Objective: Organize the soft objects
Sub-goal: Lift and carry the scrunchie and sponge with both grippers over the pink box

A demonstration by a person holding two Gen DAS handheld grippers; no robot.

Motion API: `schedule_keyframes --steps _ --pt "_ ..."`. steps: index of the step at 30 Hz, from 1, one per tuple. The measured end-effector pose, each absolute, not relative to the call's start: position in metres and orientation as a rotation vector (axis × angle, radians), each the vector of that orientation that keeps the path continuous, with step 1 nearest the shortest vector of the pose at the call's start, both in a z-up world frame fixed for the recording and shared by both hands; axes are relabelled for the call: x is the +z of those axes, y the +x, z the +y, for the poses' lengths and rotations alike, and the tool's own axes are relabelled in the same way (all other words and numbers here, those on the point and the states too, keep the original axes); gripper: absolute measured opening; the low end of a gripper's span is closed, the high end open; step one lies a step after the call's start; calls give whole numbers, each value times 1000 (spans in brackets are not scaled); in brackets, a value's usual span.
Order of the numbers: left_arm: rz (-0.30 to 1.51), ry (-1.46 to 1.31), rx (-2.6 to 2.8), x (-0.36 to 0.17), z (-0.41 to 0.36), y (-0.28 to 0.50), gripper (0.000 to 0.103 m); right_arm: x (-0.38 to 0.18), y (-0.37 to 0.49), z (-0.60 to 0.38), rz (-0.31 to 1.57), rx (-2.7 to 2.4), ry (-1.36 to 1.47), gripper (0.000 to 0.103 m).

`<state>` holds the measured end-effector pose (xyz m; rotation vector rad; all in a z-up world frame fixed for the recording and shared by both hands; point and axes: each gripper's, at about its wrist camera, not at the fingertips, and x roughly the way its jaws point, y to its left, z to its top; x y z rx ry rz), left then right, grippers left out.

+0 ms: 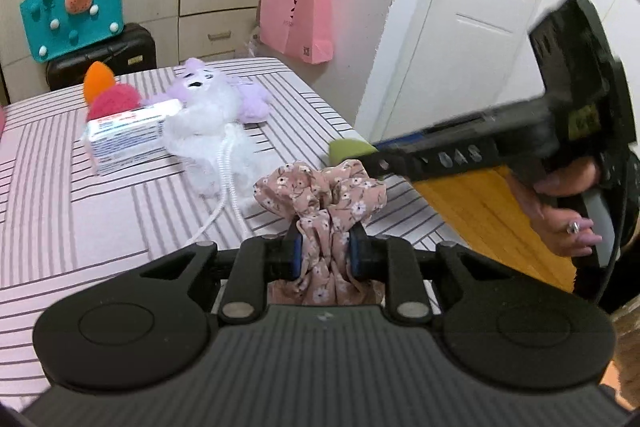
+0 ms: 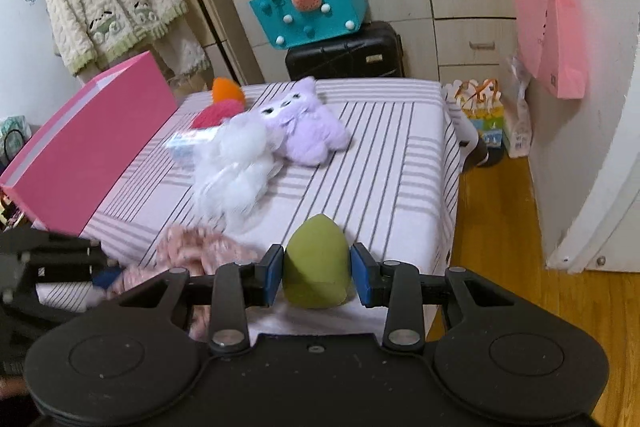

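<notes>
My left gripper (image 1: 325, 251) is shut on a pink floral scrunchie (image 1: 320, 195), held just above the striped table (image 1: 100, 207). My right gripper (image 2: 317, 273) is shut on a green egg-shaped sponge (image 2: 317, 261) near the table's front right edge; the sponge (image 1: 348, 151) also shows in the left wrist view at the tip of the right gripper. The scrunchie (image 2: 200, 251) shows blurred at the left of the right wrist view. Further back lie a white fluffy item (image 2: 236, 163), a purple plush toy (image 2: 308, 127), a red yarn ball (image 2: 214, 113) and an orange sponge (image 2: 226, 89).
A pack of wipes (image 1: 128, 135) lies beside the white fluff. A pink box (image 2: 88, 143) stands on the table's left side. A teal bag (image 2: 312, 7) sits on a black suitcase (image 2: 344, 55) behind the table. A pink paper bag (image 2: 556, 35) hangs on the wall. Wooden floor (image 2: 500, 227) lies to the right.
</notes>
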<state>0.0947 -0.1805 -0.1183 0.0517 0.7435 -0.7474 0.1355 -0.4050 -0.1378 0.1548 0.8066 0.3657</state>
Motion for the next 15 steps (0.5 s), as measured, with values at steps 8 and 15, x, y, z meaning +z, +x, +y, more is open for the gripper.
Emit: schedule_keyframes --steps 8,15 --pt "832 61 -750 -103 -148 93 21 -126 107 -388 845 432 185 41" --pt "922 59 -743 -98 -113 90 21 -116 91 -364 898 513 202 41"
